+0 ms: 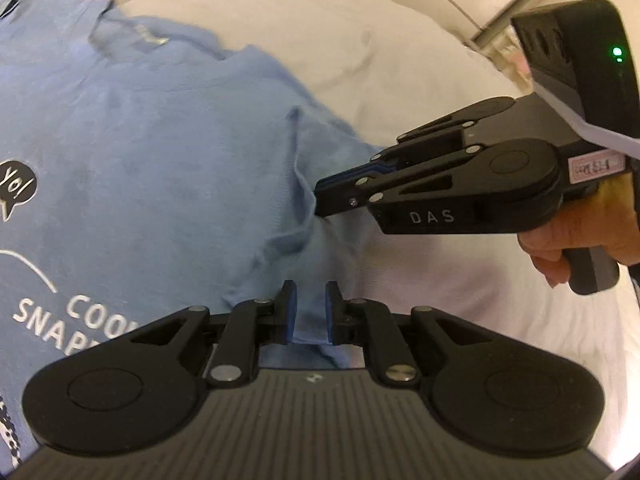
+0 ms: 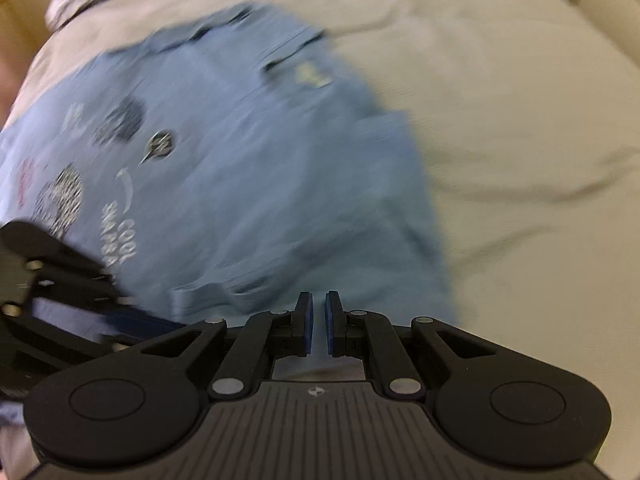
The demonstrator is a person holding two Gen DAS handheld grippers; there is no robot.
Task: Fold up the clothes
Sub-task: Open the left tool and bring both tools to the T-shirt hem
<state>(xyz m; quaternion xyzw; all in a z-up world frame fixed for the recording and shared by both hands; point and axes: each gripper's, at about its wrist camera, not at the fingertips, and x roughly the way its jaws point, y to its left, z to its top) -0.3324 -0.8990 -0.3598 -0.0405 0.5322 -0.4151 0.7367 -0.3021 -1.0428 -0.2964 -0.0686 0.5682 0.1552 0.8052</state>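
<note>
A white bed sheet spreads out beyond and to the right of both grippers, and on it a light blue T-shirt with white lettering lies ahead and to the left of them. The left gripper is clamped on a fold of the shirt's edge, just below the right gripper, whose jaws are pinched together on the sleeve seam; a hand grasps its handle at the far right.
</note>
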